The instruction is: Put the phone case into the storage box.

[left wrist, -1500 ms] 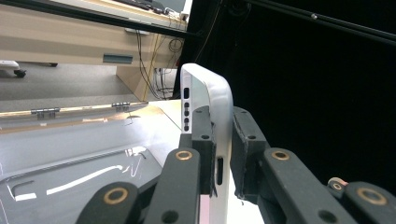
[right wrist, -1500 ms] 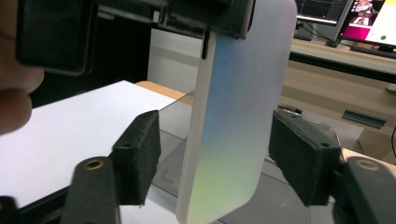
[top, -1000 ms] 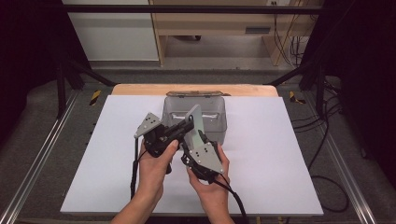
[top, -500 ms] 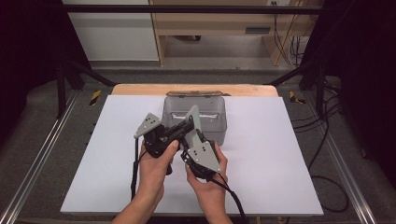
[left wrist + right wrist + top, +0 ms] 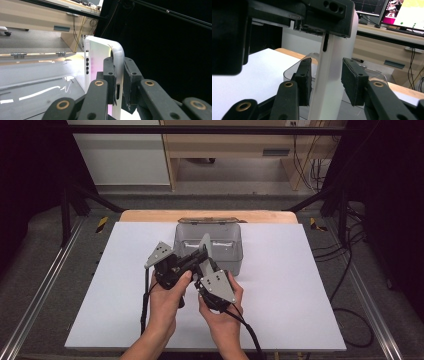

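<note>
A white flat device (image 5: 100, 57) with side buttons stands on edge in the air, and my left gripper (image 5: 119, 82) is shut on its rim. In the high view the left gripper (image 5: 192, 260) and the right gripper (image 5: 206, 266) meet above the near wall of a clear grey bin (image 5: 231, 262). In the right gripper view the device (image 5: 329, 75) runs up between the right gripper's (image 5: 327, 82) pads. A thin gap shows beside the left pad (image 5: 305, 80), so those jaws straddle it open. The left gripper (image 5: 324, 15) clamps the device from above.
The bin sits mid-table on a white sheet (image 5: 300, 285), with a wooden edge (image 5: 150, 216) behind it. Black frame bars (image 5: 75, 200) and cables (image 5: 350, 270) flank the table. A monitor (image 5: 409, 15) stands far behind.
Almost nothing. The right hand has shifted very slightly to the left; the left gripper keeps its hold on the device.
</note>
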The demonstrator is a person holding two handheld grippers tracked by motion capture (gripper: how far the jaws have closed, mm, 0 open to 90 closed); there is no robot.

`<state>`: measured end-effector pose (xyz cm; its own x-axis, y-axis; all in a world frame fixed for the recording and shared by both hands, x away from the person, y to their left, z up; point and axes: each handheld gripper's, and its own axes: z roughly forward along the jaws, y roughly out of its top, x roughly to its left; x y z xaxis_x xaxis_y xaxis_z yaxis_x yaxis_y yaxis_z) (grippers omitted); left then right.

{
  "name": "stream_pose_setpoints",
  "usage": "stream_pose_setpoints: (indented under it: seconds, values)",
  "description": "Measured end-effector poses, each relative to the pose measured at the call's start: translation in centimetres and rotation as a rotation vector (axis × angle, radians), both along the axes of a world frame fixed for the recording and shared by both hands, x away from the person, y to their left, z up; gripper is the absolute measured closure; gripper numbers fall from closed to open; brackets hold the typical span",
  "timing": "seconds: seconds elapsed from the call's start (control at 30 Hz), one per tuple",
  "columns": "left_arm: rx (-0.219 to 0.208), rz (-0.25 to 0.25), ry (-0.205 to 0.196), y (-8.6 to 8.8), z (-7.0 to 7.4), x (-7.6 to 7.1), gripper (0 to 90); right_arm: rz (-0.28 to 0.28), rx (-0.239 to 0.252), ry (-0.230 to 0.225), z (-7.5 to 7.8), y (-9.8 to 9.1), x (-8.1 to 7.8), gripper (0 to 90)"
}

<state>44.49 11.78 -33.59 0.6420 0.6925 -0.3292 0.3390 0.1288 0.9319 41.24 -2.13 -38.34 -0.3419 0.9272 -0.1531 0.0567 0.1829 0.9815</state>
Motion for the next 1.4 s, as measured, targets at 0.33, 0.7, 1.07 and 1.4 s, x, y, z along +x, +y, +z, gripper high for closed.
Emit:
stream_pose_setpoints:
  seconds: [0.33, 0.7, 1.07, 1.4]
  values:
    - [-0.009, 0.004, 0.008, 0.0, 0.0, 0.0, 81.8, -0.029, 0.005, -0.005, 0.0, 0.2, 0.1, 63.7]
    - [-0.019, 0.014, 0.022, -0.1, 0.0, -0.1, 79.1, -0.033, 0.009, -0.006, 0.0, 0.1, 0.0, 72.8]
    - [-0.015, 0.012, 0.015, -0.4, 0.0, -0.2, 75.0, -0.013, 0.058, 0.015, 0.0, -0.7, -0.1, 80.8]
    - [0.04, 0.071, -0.103, 1.4, 0.4, -1.3, 44.8, -0.002, 0.143, 0.078, 0.4, -2.6, 0.9, 80.7]
